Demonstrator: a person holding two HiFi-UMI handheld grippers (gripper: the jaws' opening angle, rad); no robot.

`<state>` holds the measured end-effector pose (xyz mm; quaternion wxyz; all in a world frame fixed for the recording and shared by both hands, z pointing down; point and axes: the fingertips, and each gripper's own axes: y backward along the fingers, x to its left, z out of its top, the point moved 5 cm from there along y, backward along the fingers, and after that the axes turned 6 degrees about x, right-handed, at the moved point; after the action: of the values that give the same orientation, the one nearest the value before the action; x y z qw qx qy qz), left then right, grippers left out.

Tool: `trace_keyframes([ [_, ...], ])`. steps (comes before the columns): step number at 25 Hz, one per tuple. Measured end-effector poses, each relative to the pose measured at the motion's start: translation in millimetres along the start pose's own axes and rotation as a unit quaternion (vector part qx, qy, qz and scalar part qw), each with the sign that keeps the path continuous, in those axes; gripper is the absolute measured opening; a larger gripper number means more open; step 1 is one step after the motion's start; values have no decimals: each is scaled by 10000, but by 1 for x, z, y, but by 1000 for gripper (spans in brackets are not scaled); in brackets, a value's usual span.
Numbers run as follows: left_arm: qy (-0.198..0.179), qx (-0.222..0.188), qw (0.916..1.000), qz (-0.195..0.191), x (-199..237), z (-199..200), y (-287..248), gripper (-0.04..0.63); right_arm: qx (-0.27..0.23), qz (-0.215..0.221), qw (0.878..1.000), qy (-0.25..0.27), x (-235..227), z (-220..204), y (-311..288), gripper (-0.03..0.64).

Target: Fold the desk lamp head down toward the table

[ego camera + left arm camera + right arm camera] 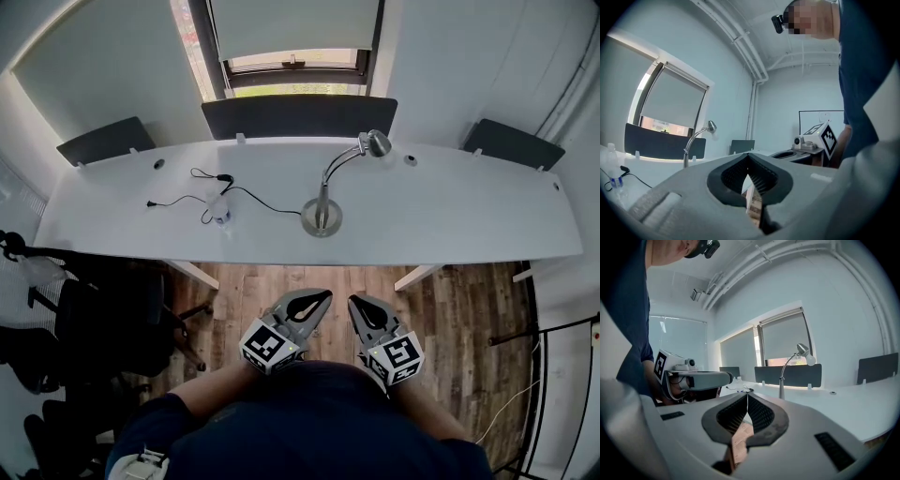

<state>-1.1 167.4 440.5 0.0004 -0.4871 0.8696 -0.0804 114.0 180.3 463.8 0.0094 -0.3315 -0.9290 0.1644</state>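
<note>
**Both grippers shut and empty, lamp upright on the desk**

The lamp (323, 199) stands near the middle of the long white desk (469, 216), its round base flat on the top. Its curved neck rises and bends over to the right, and the lamp head (377, 142) sits high, close to the desk's far edge. A black cable (253, 199) trails across the desk just left of the base.

The left gripper (322, 297) and the right gripper (356, 302) are held side by side in front of the person's body, over the wooden floor and short of the desk's near edge (well apart from the lamp). Each gripper view shows its jaws closed tip to tip with nothing between them. Dark office chairs (112, 323) stand to the left below the desk.
</note>
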Motion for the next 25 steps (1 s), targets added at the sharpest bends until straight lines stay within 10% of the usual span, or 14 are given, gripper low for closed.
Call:
trace_keyframes([
  [14,83,78,9976,-678,187,17,-57,6,214,-1298,9912,121,-74,70,-130,11],
  [25,64,262,9970,-724,236,7,-92,6,424,-1552,9853,570,-92,95,-159,11],
])
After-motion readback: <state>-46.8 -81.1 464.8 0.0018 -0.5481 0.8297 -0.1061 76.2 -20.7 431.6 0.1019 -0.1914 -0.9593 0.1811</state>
